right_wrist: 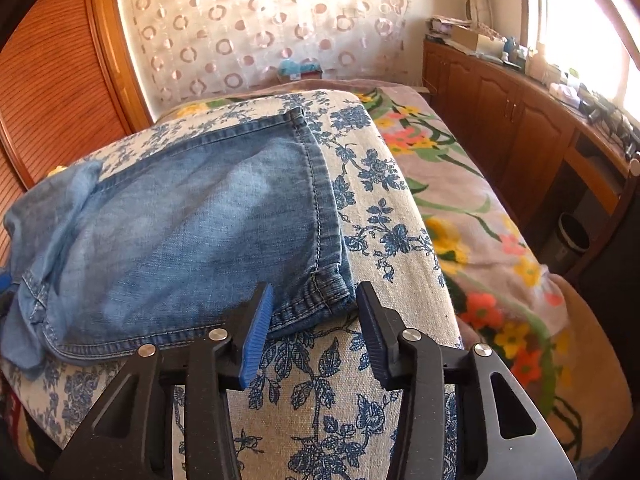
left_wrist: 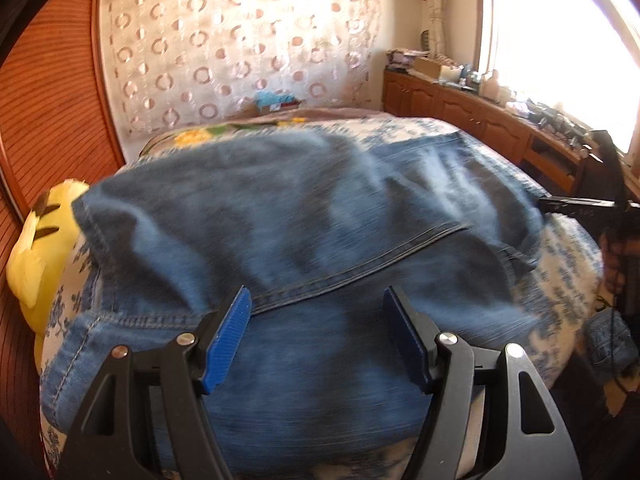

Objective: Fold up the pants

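Blue denim pants (left_wrist: 288, 232) lie spread on a bed with a blue floral cover (left_wrist: 560, 264). In the left wrist view my left gripper (left_wrist: 316, 312) is open, its blue pads just above the denim near a seam, holding nothing. In the right wrist view the pants (right_wrist: 192, 220) lie folded over with a hem corner at the near right. My right gripper (right_wrist: 314, 306) is open, its jaws on either side of that hem corner (right_wrist: 320, 300), not closed on it. The right gripper also shows at the right edge of the left wrist view (left_wrist: 576, 204).
A yellow plush toy (left_wrist: 44, 240) lies at the bed's left edge by a wooden slatted panel (left_wrist: 52, 100). A flowered blanket (right_wrist: 472, 208) covers the bed's right side. Wooden cabinets (right_wrist: 520, 128) with clutter run under the window. A dark bin (right_wrist: 572, 240) stands on the floor.
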Tool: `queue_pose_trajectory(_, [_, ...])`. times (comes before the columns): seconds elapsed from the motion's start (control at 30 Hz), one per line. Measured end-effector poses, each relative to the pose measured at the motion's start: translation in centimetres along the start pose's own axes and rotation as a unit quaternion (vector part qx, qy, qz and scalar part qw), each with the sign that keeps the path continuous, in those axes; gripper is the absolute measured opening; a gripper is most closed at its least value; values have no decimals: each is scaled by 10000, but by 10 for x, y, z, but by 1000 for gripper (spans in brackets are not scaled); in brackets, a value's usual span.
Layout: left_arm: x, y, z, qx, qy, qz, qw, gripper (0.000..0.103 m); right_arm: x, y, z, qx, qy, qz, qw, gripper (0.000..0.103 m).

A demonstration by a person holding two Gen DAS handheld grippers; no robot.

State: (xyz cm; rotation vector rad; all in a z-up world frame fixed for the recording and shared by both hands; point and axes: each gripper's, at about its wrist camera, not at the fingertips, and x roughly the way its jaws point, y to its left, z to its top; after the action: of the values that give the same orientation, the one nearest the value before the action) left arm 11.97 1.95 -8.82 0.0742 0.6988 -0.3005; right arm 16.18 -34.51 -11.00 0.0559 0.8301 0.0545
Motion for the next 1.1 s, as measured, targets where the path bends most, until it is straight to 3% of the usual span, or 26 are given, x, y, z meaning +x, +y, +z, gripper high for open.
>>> queue_pose_trajectory(0.3, [8,-22,24,157,-35,-332,9993,69,1,-3,3,-20,87,239,9997,19])
queue_pose_trajectory(0.57, [8,-30,29,147,10,-394,9991,69,2,-1,7,143,122,545,9983,18])
queue_pose_trajectory(0.83, [10,-41,36,190,-14,-381,9991,69,8,-1,14,231,183,576,9979,27])
queue_pose_trajectory(0.9, [9,-41,36,203,-21,-385,9991,69,8,1,16,179,160,563,9981,18])
queue_pose_trajectory(1.1, [2,-32,35,129,-78,-337,9993,69,-9,11,29,185,-132,878,9959,16])
